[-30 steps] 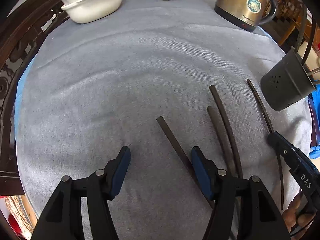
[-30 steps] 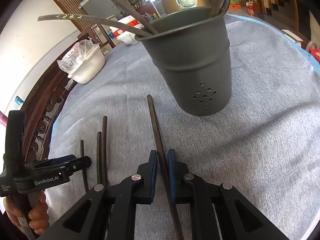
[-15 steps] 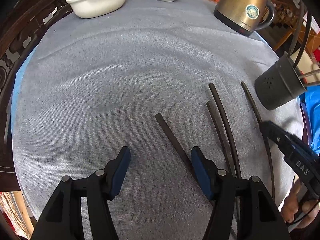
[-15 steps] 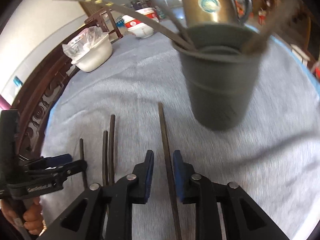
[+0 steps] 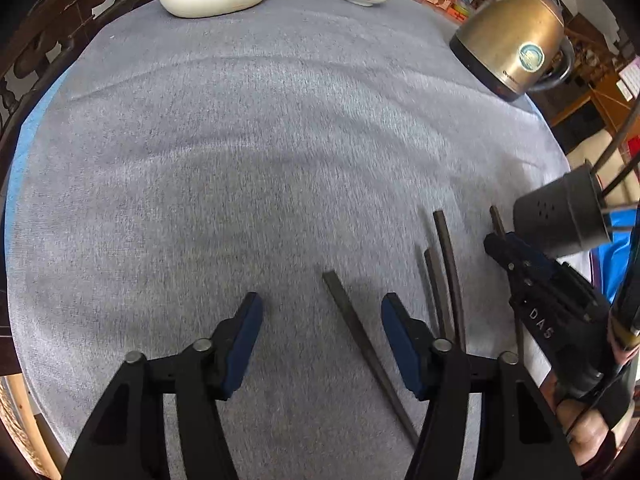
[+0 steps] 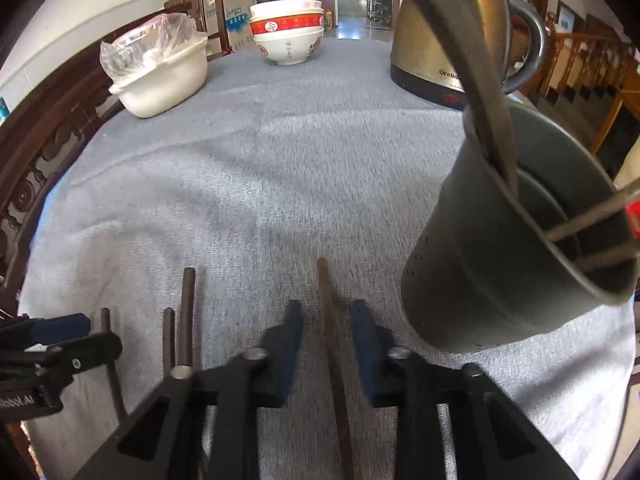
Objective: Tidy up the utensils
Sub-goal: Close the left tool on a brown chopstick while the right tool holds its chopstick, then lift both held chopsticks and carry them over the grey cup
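Several dark chopsticks lie on the grey cloth. One chopstick (image 6: pixel 334 344) lies between the blue pads of my right gripper (image 6: pixel 327 340), whose jaws stand open a little, apart from it. The same gripper shows in the left wrist view (image 5: pixel 500 244). My left gripper (image 5: pixel 320 320) is wide open over another chopstick (image 5: pixel 360 340), not gripping it. Two more chopsticks (image 5: pixel 444 276) lie between the grippers. A dark grey holder (image 6: pixel 516 248) with several utensils in it stands right of my right gripper and shows in the left wrist view (image 5: pixel 560 220).
A brass-coloured kettle (image 5: pixel 512 48) stands at the back right. Stacked red and white bowls (image 6: pixel 288 32) and a white dish with a plastic bag (image 6: pixel 160 72) stand at the far edge. A dark wooden chair back (image 6: pixel 36 152) borders the table on the left.
My right gripper's jaws have opened wider around the chopstick and it has turned left, so the holder now sits at its right. My left gripper has shifted slightly and stayed open.
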The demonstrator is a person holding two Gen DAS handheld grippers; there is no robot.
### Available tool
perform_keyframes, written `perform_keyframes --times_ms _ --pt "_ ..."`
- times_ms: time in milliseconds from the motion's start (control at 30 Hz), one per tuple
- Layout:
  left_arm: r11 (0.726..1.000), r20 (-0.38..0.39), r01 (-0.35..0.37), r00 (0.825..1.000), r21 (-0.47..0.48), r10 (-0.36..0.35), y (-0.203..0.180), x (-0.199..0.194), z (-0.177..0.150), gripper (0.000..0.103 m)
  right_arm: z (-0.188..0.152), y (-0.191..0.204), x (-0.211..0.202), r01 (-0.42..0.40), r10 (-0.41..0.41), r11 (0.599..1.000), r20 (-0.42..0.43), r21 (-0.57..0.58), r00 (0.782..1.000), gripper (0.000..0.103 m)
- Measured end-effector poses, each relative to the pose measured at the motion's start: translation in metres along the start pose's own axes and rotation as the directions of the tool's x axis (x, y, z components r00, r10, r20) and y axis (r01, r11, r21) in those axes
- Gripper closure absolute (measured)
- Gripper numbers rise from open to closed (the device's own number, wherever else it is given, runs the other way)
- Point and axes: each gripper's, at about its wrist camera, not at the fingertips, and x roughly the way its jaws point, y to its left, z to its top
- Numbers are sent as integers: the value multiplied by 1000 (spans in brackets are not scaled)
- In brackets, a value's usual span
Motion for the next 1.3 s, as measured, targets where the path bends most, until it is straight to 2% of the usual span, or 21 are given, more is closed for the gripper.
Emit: perform_keyframes --times_ms 33,100,167,300,400,567,633,767,900,1067,1167,1300 --pt "1000 3 -9 1000 2 9 1 -1 1 53 1 2 1 2 -2 1000 2 -6 1000 95" --pt "1000 5 -2 1000 8 2 -5 0 1 75 0 0 -1 -10 10 1000 4 -5 1000 96" --pt "1000 0 9 1000 11 -9 -10 1 1 86 -2 -2 -5 -31 31 1000 11 3 999 97" --pt "999 6 34 999 -6 -34 -21 -3 -4 90 -7 -8 -32 -114 113 993 68 19 991 97" --pt "999 54 52 997 -15 -52 -20 -15 -7 91 -10 -10 -57 -176 173 984 128 11 977 97" --pt "997 148 80 986 -8 -78 -25 -60 -14 93 -15 -21 -103 -265 256 964 258 1 932 97" --pt "996 185 84 979 1 -83 -31 -77 -15 94 -18 -29 -124 -307 290 952 320 2 902 97" --pt "996 256 87 962 29 -91 -49 -108 -13 95 -24 -39 -155 -335 305 942 414 1 858 97" --pt "994 324 85 940 72 -104 -68 -141 -18 96 -29 -53 -187 -336 286 942 501 9 817 97" --pt "986 391 85 911 141 -134 -98 -173 -23 96 -29 -73 -212 -337 254 941 572 41 780 97" --pt "982 416 87 897 166 -150 -113 -186 -21 96 -29 -84 -225 -336 225 939 616 69 755 97" --pt "972 459 92 869 216 -184 -137 -210 -18 96 -25 -97 -242 -342 200 936 669 86 716 97"
